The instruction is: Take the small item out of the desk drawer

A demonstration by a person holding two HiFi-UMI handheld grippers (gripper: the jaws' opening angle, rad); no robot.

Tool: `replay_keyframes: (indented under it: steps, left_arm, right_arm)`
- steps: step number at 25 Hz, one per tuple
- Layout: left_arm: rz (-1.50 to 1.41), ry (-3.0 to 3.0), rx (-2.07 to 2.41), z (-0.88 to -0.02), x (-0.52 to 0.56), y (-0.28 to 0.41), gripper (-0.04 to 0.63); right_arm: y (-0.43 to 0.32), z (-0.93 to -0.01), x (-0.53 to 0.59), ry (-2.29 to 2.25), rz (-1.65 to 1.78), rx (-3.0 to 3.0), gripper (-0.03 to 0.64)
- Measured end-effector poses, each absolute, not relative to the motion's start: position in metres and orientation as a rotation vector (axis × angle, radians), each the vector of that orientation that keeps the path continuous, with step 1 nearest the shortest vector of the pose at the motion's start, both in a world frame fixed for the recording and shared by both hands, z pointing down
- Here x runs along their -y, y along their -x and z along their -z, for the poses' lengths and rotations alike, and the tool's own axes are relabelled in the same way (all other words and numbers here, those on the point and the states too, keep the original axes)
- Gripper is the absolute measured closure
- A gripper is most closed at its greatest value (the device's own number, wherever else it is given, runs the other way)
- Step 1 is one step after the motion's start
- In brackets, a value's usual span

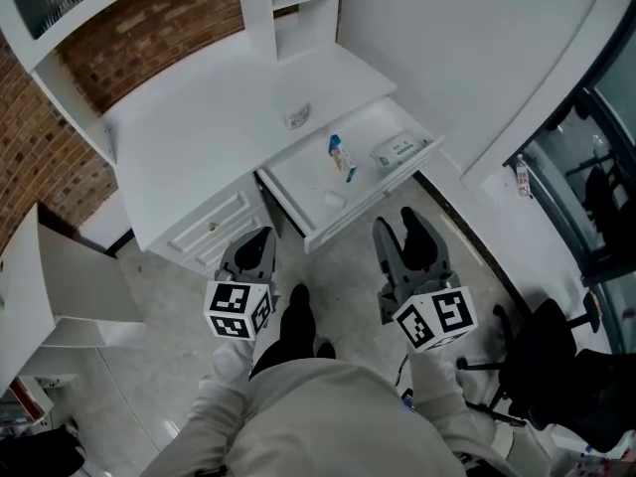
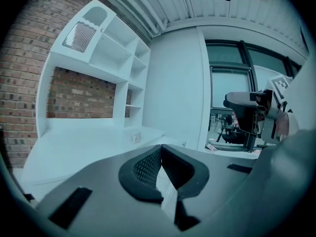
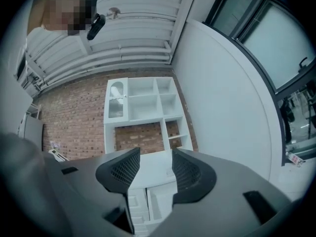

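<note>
The white desk's drawer [image 1: 298,182] stands pulled out at the middle of the head view. Inside it lie a small blue and white box [image 1: 341,156], a white and green packet [image 1: 397,150] and a small white piece [image 1: 335,199]. A small pale item [image 1: 296,117] sits on the desktop behind the drawer. My left gripper [image 1: 260,244] hangs below the drawer's left corner, over the floor, with its jaws together and nothing held [image 2: 160,148]. My right gripper [image 1: 403,227] is just in front of the drawer's front panel, open and empty [image 3: 156,157].
Small closed drawers [image 1: 209,229] sit under the desk's left part. A shelf unit [image 3: 143,107] rises behind the desktop against a brick wall [image 1: 149,28]. A white wall panel [image 1: 477,58] runs along the right, and a black office chair [image 1: 556,366] stands at lower right.
</note>
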State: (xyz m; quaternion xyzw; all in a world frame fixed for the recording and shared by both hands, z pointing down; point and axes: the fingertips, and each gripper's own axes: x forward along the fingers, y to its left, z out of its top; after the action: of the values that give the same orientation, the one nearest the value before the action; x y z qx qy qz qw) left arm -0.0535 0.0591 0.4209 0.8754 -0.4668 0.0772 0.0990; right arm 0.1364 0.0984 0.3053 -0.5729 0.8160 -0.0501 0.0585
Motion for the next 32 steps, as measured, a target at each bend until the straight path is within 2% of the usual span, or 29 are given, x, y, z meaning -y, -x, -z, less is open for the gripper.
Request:
replay_keyframes:
  steps: [5,19,32]
  left_arm:
    - [-0.22,-2.59,1.364,-0.424,0.0,0.058,0.575]
    - [-0.251,-2.632,1.246,-0.434,0.123,0.051,0.575]
    - [-0.258,-2.625,1.163,-0.449,0.168,0.045,0.575]
  right_arm:
    - [-0.135,-0.303,-0.038,1.756,0.142,-2.449,0.376]
    - [-0.144,-0.29,0.076,1.872,0.075,-2.358,0.376]
    - [-0.141,-0.299,0.129,1.939,0.071,-2.37,0.377]
